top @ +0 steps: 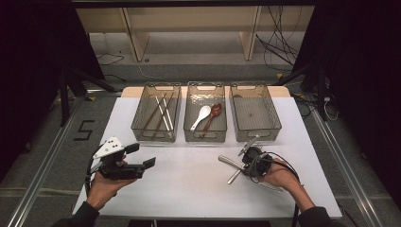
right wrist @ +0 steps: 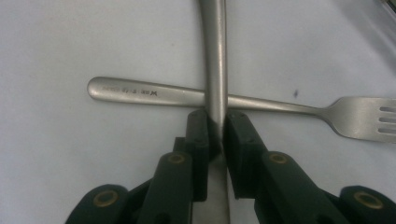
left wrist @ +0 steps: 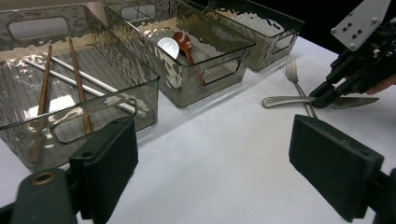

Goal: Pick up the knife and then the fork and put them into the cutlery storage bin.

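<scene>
The right hand-held gripper (right wrist: 216, 128) pinches the knife (right wrist: 215, 60), which lies across the fork (right wrist: 154, 93); the left hand-held gripper (left wrist: 212, 154), well apart from the knife, stands wide.

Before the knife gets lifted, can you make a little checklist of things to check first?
1. Right gripper fingers closed on the knife: ok, both pads press its sides.
2. Knife free of the fork: not ok, it lies crossed over the fork's handle.
3. Empty right-hand bin ready for it: ok, nothing inside.
4. Left gripper out of the way: ok, open and far to the side.
5. Grip firm enough to carry it: cannot tell.
</scene>
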A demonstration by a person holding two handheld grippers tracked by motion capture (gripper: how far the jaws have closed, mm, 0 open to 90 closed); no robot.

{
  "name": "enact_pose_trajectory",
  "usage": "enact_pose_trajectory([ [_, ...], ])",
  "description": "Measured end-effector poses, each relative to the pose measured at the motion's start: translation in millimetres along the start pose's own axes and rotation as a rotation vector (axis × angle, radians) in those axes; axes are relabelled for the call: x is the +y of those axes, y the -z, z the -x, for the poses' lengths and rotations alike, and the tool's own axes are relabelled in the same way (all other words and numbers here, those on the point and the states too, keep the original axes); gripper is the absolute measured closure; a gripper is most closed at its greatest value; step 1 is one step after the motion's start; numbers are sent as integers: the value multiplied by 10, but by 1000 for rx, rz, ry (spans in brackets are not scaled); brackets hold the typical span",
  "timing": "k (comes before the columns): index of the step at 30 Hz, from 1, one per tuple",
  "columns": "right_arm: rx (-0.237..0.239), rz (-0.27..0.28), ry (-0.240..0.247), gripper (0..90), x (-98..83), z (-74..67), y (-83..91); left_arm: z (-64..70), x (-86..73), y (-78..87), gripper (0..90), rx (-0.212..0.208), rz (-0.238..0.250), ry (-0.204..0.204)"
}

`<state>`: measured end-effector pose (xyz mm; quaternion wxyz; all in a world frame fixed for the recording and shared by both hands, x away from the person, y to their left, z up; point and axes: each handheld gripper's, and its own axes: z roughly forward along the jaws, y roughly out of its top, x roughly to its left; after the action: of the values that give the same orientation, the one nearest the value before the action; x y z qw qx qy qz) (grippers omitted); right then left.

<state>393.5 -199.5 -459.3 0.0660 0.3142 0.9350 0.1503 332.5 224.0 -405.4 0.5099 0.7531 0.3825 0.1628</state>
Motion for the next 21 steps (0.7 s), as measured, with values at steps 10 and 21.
enact_pose_trajectory([
  [10,12,18,-14,811,-16,17,46,-5,-1,6,151,2,5,2],
  [21,5,102,-40,811,-26,45,222,-17,0,21,151,8,14,10],
])
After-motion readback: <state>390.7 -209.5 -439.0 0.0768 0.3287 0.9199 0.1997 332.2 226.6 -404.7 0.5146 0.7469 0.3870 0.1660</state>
